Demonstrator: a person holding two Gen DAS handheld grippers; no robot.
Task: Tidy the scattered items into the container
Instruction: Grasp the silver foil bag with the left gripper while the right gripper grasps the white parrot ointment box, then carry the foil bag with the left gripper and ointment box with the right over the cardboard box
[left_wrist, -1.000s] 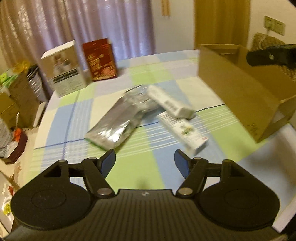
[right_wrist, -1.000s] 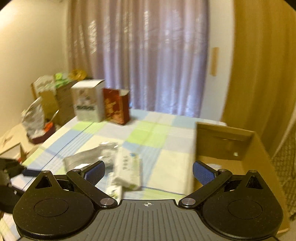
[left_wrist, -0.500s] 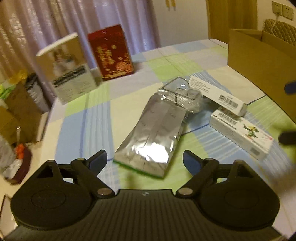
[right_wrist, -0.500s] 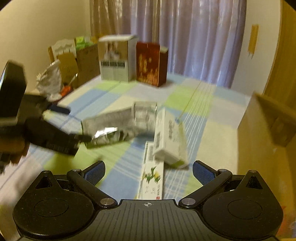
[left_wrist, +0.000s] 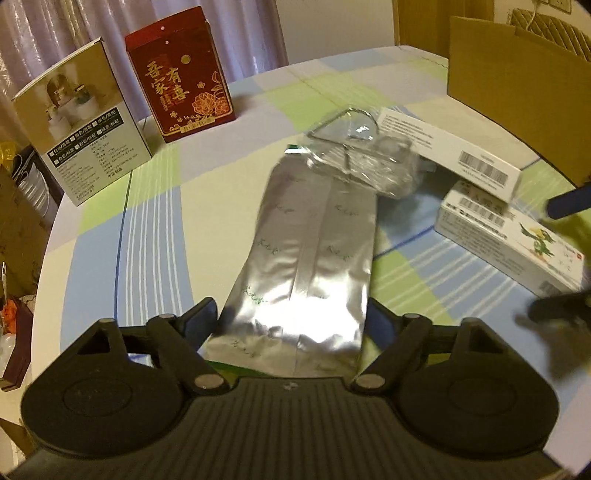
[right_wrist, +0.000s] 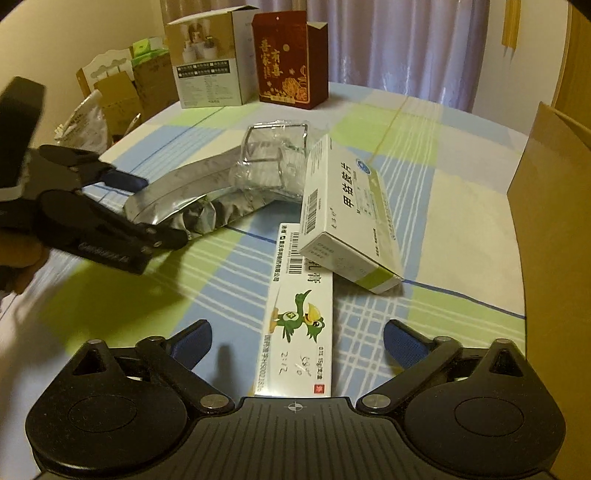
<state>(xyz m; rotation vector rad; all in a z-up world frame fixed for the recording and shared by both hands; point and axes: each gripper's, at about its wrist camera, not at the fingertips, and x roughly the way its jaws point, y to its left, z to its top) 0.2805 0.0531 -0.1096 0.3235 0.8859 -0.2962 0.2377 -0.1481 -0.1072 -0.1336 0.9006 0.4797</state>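
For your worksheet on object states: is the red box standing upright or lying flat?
Upright: the red box stands on its base on the table, its top flaps open.

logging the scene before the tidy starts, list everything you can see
foil pouch: 1, silver, table centre, between left gripper fingers
clear plastic pack: 1, transparent, on pouch's far end
medicine box: 1, white and green, leaning on the bird box
bird box: 1, white with green bird, before right gripper
cardboard box: 1, brown, table's right side
red box: 1, red and gold, far edge
photo box: 1, white, beside red box
tablecloth: 1, checked blue, green, cream
left gripper: 1, black, open
right gripper: 1, black, open
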